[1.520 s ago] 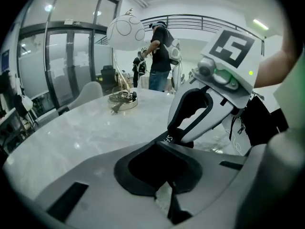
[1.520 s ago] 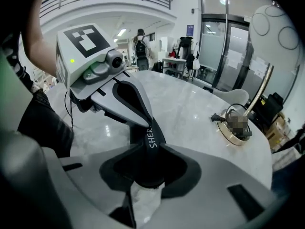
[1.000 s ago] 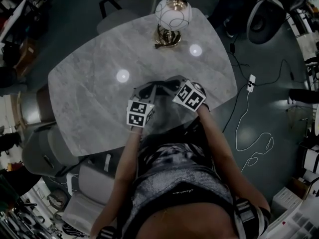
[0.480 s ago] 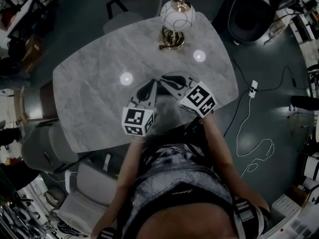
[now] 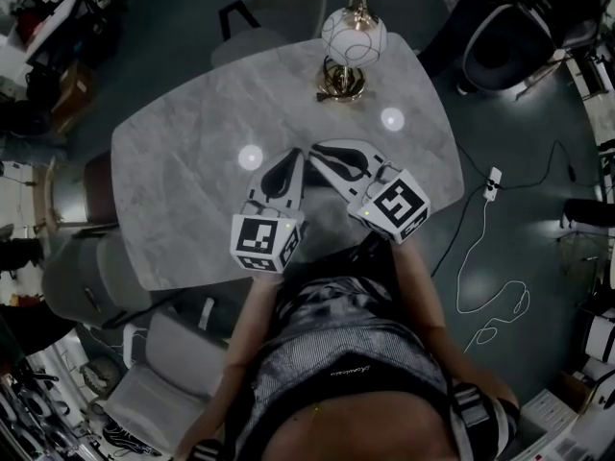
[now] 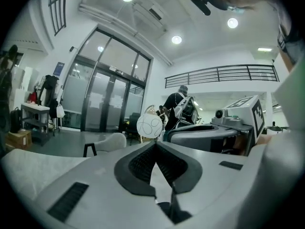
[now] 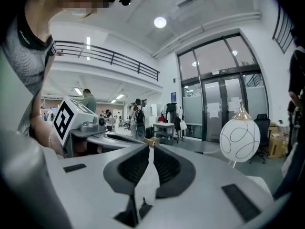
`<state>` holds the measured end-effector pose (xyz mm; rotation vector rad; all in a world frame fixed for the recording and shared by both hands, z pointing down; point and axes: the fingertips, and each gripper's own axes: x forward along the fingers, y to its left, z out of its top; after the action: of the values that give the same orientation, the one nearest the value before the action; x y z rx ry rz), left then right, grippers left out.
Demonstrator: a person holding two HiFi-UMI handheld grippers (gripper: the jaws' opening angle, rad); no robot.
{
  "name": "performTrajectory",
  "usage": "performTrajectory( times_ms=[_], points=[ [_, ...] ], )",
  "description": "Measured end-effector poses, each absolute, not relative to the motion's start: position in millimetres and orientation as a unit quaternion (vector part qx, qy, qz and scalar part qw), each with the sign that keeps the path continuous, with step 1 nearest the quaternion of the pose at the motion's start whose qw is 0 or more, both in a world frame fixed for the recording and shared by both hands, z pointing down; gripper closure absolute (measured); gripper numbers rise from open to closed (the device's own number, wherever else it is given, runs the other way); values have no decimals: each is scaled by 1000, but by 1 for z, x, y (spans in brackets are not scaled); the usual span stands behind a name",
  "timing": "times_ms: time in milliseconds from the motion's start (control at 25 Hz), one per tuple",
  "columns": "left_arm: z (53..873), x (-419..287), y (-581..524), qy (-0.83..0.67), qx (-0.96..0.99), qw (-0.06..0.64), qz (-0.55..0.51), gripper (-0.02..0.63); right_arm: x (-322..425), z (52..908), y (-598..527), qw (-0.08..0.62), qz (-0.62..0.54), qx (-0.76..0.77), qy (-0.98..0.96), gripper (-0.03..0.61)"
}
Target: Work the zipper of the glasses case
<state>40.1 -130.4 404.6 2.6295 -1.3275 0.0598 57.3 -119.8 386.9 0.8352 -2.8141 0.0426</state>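
No glasses case shows in any view. In the head view my left gripper and right gripper are held side by side above the grey marble table, their tips close together and pointing away from me. The left gripper is shut, its ridged pads meeting at the tip with nothing between them. Only a thin slit remains between the pads of the right gripper, which is also shut and empty. Each gripper view looks level across the room, and each shows the other gripper beside it.
A lamp with a round white globe stands at the table's far edge, also visible as the globe and the globe. Chairs stand left of the table. A white cable lies on the floor at right. People stand far off.
Both grippers have risen off the table toward the head camera and tipped up to point level. Their jaws stayed shut throughout.
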Motion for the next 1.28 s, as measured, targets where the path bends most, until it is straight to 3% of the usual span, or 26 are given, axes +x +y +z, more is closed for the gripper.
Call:
performTrajectory(
  times_ms=[400, 1280],
  points=[
    [385, 37, -125, -456, 886, 90, 6, 607, 57, 354, -115, 62, -15, 298, -952, 499],
    [382, 43, -127, -455, 887, 77, 18, 607, 58, 357, -114, 75, -15, 294, -953, 502]
  ],
)
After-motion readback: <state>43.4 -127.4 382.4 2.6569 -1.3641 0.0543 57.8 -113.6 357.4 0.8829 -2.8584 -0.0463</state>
